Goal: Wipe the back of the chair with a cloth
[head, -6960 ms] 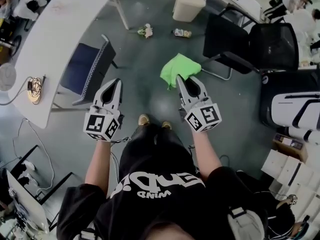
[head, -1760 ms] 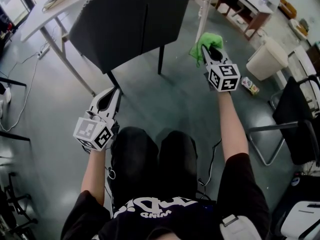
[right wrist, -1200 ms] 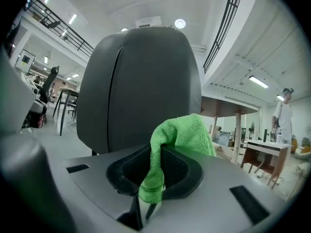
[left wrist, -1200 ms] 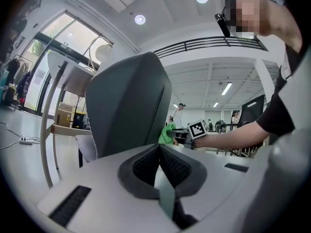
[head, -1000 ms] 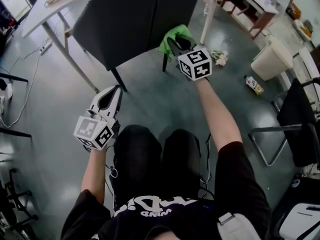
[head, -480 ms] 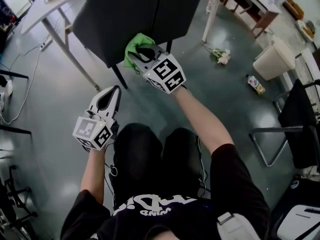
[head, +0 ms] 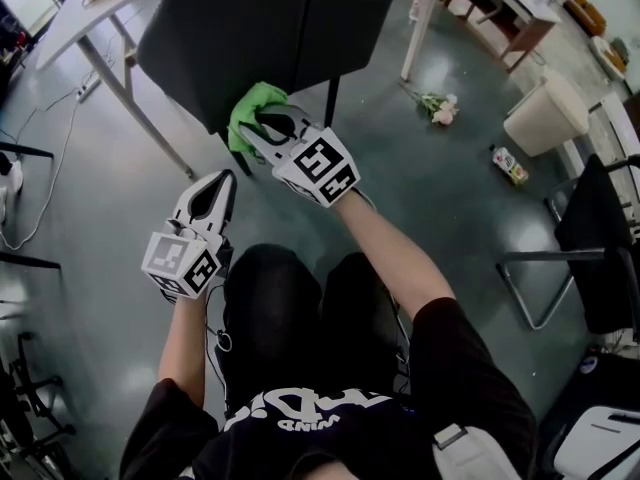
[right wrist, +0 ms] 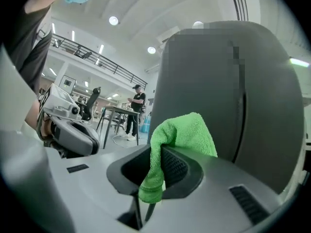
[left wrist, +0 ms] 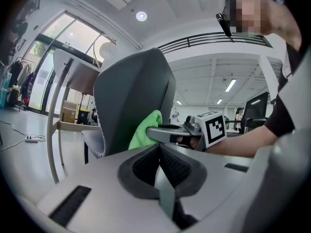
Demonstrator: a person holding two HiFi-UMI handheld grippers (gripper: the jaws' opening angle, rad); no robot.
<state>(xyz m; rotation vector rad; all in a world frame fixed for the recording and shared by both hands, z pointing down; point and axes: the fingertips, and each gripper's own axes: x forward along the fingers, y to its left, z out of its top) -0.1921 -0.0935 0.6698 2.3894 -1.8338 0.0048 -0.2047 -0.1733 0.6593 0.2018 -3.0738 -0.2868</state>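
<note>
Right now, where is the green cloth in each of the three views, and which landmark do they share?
Head view: green cloth upper centre-left, at the right gripper tip, by the chair back lower edge.
Left gripper view: cloth centre, between chair back and right gripper.
Right gripper view: cloth centre, clamped in this gripper's jaws.
Shared landmark: the dark chair back, behind the cloth in all three.

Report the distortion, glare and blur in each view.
Head view: edges bend, soft glare on the floor, all sharp. Left gripper view: fisheye with black corners, windows blown out. Right gripper view: same fisheye, green cloth crisp, a mosaic patch overlays the chair back.
</note>
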